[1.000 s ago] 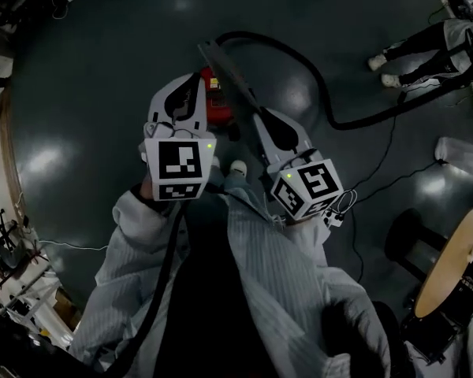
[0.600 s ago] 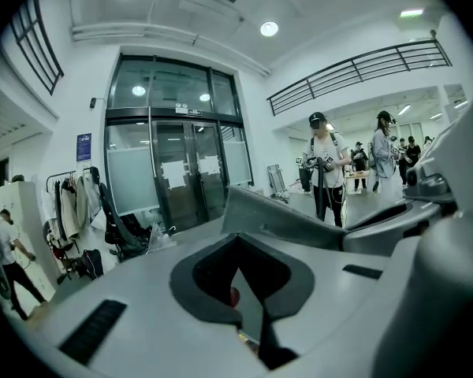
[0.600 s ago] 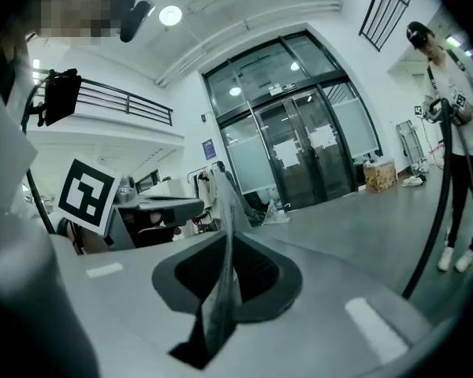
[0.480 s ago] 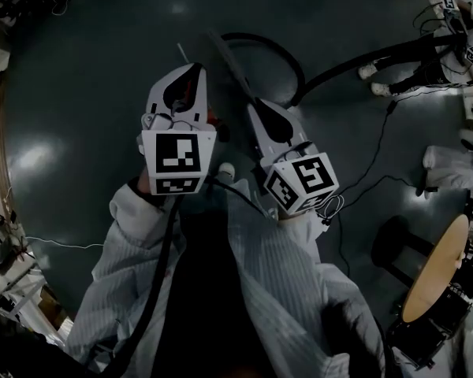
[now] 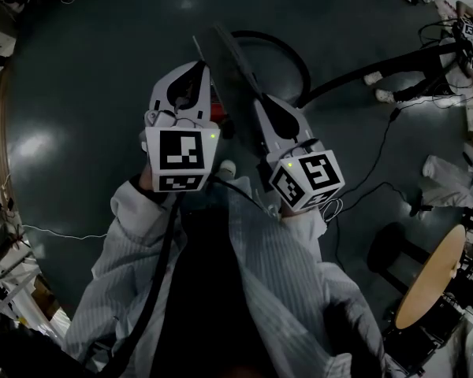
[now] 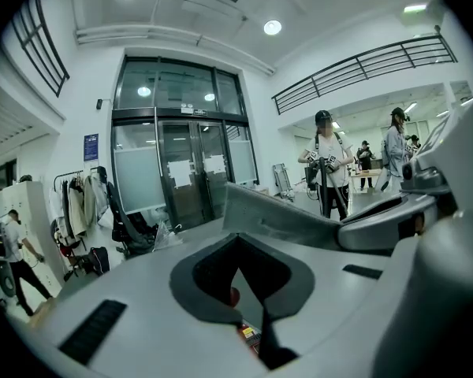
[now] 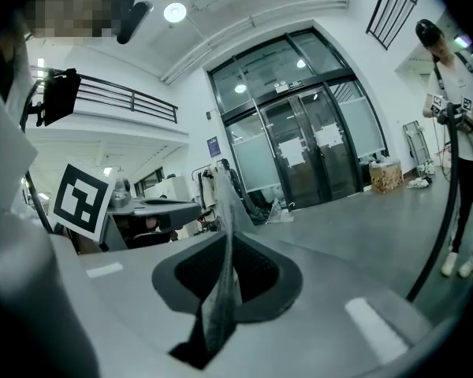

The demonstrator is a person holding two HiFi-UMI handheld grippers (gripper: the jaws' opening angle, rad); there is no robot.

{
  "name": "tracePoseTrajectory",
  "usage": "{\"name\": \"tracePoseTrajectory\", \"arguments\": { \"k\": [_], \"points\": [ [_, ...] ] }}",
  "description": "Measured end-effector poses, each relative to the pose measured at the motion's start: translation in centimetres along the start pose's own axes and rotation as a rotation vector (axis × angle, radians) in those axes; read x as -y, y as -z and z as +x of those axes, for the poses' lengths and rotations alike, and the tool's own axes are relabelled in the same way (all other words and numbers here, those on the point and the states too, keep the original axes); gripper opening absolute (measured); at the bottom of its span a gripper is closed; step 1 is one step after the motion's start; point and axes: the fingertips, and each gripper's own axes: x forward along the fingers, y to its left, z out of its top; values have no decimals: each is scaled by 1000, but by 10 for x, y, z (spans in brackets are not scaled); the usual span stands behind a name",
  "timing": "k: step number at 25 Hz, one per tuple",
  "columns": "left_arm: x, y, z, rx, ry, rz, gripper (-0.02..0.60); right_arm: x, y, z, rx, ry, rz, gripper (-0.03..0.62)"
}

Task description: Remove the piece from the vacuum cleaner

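My right gripper (image 5: pixel 260 107) is shut on one end of a long flat grey vacuum piece (image 5: pixel 225 65), which slants up and to the left over the dark floor. In the right gripper view the piece (image 7: pixel 223 242) stands edge-on between the pads of the right gripper (image 7: pixel 225 290). My left gripper (image 5: pixel 197 71) is shut and holds nothing. It hovers over the red vacuum cleaner (image 5: pixel 214 101), which it mostly hides. In the left gripper view the piece (image 6: pixel 288 220) crosses just beyond the left gripper (image 6: pixel 238 250). A black hose (image 5: pixel 288 50) loops behind the piece.
The hose runs right towards a standing person's feet (image 5: pixel 382 85). Thin cables (image 5: pixel 363 179) trail over the floor at the right. A round wooden table (image 5: pixel 430 274) and a black stool (image 5: pixel 390 250) stand at the lower right. Clutter lines the left edge (image 5: pixel 0 266).
The hose has curled into a tighter loop behind the piece. The left gripper now covers more of the red vacuum cleaner. Both grippers keep the same jaw state.
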Motion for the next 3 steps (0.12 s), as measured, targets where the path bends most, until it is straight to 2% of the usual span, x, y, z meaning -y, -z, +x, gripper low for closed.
{"name": "tracePoseTrajectory", "arguments": {
  "k": [3],
  "points": [
    [2,-4,14,-5,5,2,5,12,-8,6,-3,0,1,28]
  ]
}}
